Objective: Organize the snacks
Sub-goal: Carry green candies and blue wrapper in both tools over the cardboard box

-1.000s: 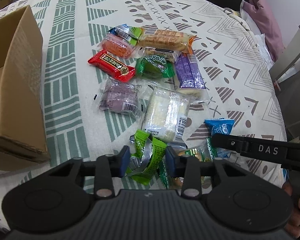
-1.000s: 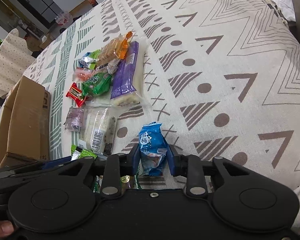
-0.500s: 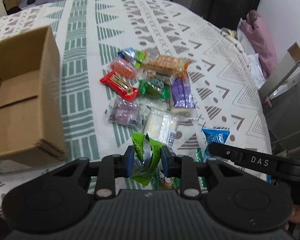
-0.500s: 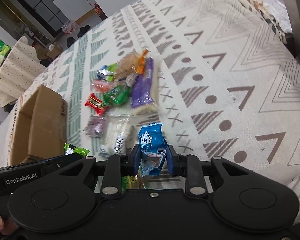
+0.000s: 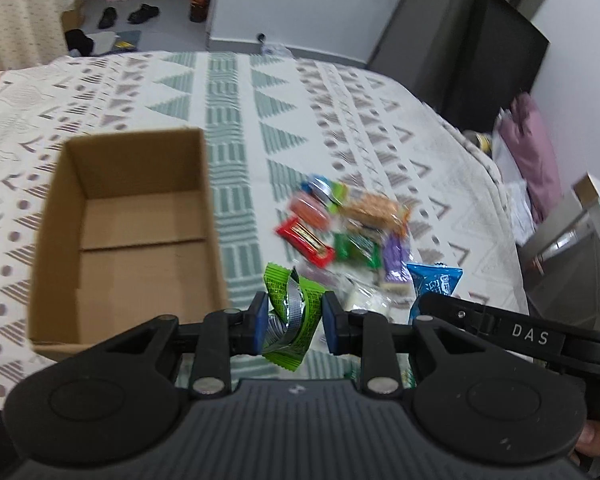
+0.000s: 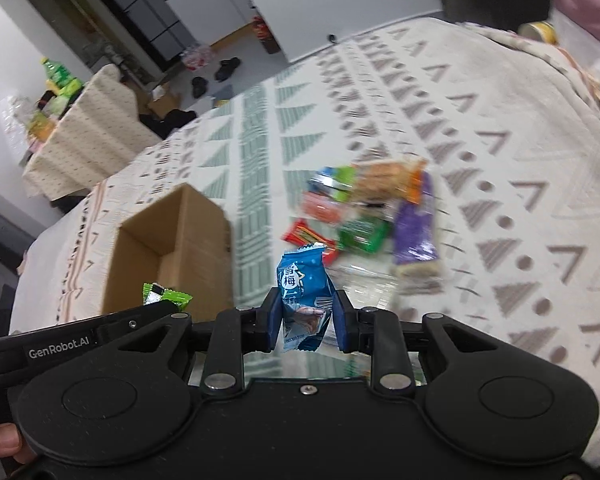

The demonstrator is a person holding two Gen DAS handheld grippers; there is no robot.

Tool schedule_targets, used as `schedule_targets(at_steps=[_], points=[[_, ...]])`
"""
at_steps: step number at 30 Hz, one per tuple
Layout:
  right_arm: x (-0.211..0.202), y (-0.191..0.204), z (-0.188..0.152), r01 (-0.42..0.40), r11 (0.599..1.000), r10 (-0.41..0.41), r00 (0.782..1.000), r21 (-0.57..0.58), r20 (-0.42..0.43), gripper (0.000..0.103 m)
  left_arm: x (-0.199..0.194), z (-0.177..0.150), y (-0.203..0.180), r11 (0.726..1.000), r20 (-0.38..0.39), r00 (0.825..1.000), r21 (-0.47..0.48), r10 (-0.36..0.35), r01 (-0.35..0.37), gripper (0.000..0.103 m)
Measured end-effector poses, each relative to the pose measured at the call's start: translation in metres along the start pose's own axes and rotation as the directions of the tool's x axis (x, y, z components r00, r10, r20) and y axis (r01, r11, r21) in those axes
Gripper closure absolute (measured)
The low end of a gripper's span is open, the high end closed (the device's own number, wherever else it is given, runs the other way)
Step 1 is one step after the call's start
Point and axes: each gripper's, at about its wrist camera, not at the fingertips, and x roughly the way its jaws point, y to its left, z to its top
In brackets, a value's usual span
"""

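Observation:
My left gripper [image 5: 294,320] is shut on a green snack packet [image 5: 290,312], held above the table just right of an open cardboard box [image 5: 136,232]. My right gripper [image 6: 306,316] is shut on a blue snack packet [image 6: 302,280], also lifted. The blue packet [image 5: 434,284] shows at right in the left wrist view, and the green packet [image 6: 164,298] shows at left in the right wrist view. A pile of several snacks [image 5: 340,232] lies on the patterned tablecloth [image 5: 228,92] right of the box [image 6: 172,248], whose floor looks bare.
A purple bar [image 6: 414,232], a red packet [image 6: 306,236] and a green packet [image 6: 362,234] lie in the pile. A dark cabinet [image 5: 488,52] and pink cloth [image 5: 534,164] stand past the table's right edge. Shoes [image 5: 128,14] lie on the floor beyond.
Both grippers have risen from the table with their packets and pulled back; the box now shows its open inside, and the snack pile looks farther away.

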Motion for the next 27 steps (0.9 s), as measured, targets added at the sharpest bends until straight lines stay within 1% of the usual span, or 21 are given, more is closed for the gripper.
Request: schedule_targets(at_steps=[6,11,21,27], points=[[0.008,0.038,0.011,-0.027,0.999,0.027,1.0,-0.047,-0.005,0.077,-0.017,0.014,0.035,0.998,0.029,0.999,-0.051,0.03,-0.029,0.076],[0.018,0.064,0.017,-0.04,0.996,0.039,0.999,-0.078,-0.018,0.077,-0.025,0.022,0.06,0.995,0.041,0.998,-0.084,0.048,-0.044,0.076],[0.04,0.109,0.021,-0.062,0.99,0.056,0.997,-0.125,-0.054,0.077,-0.031,0.03,0.107,0.987,0.037,0.996,-0.143,0.076,-0.07,0.076],[0.052,0.128,0.023,-0.067,0.987,0.057,0.996,-0.146,-0.075,0.077,-0.032,0.034,0.126,0.983,0.027,0.996,-0.167,0.082,-0.076,0.075]])
